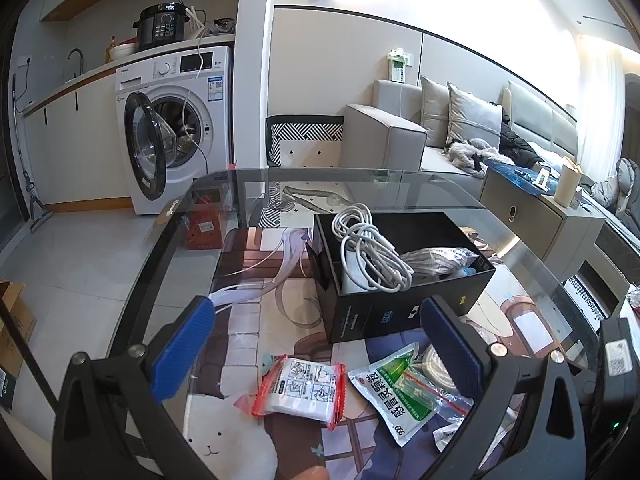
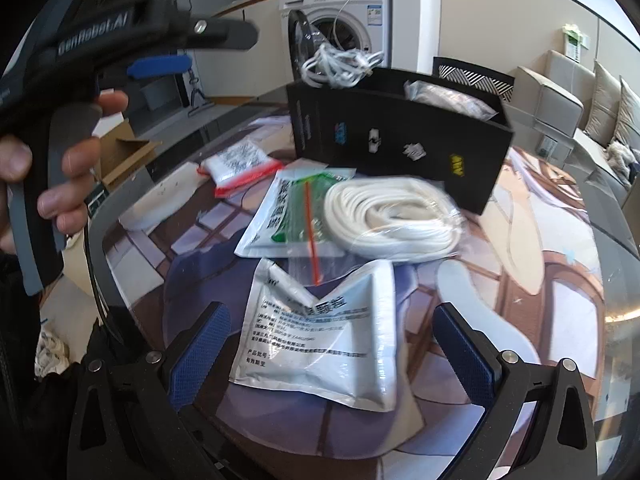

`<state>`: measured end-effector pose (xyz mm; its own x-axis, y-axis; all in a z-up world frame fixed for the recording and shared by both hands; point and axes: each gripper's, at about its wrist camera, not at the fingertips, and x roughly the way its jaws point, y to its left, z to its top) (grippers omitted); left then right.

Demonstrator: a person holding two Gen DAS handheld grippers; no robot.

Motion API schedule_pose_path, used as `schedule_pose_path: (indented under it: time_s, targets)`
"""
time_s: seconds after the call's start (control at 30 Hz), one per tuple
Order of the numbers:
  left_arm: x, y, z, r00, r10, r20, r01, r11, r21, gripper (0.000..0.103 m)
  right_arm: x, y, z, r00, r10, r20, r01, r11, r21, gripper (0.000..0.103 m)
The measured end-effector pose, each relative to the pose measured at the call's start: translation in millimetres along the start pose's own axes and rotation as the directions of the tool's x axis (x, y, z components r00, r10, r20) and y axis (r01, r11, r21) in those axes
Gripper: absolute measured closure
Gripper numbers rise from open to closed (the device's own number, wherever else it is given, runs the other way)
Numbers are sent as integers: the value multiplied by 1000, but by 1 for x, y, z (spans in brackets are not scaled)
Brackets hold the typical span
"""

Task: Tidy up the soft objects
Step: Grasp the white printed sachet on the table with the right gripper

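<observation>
Both tools are empty with jaws spread wide: the left gripper point(image 1: 316, 344) hangs above the red-edged wipe packet point(image 1: 298, 390) at lower centre of its view, and the right gripper point(image 2: 332, 354) frames the white printed pouch point(image 2: 324, 340) at lower centre of its own. The main risk, as I judge it, is slip: these are thin, glossy, limp sachets lying flat on a smooth glass table point(image 1: 168, 264), so pads may skate over film or pinch only a corner and let it droop. The bagged coil of white cord point(image 2: 394, 216) is crinkly and bulky; it may snag the rigid black box point(image 2: 396, 140), already crowded with a loose white cable point(image 1: 372, 248), and tip it. The green-and-white sachet point(image 2: 288, 208) lies partly beneath the coil's bag.
</observation>
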<state>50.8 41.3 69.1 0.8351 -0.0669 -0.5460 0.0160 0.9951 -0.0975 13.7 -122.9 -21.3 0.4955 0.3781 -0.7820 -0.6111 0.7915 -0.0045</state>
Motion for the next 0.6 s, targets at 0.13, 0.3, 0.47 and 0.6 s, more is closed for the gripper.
schedule_pose_path:
  time_s: [0.13, 0.3, 0.47, 0.6]
  targets:
    - [3, 0, -2, 1000, 0, -9, 0, 1000, 2, 0, 4, 4, -1, 1000, -25, 1, 25, 1000, -15, 1]
    - [7, 0, -4, 1000, 3, -18, -3, 1000, 1, 0, 3, 1, -2, 1000, -28, 6, 28, 999, -16, 1]
    - [9, 1, -5, 1000, 3, -23, -3, 1000, 2, 0, -5, -3, -5, 999, -24, 33, 25, 1000, -13, 28]
    - [10, 2, -7, 1000, 4, -27, -4, 1000, -2, 0, -9, -9, -6, 999, -29, 42, 30, 999, -18, 43]
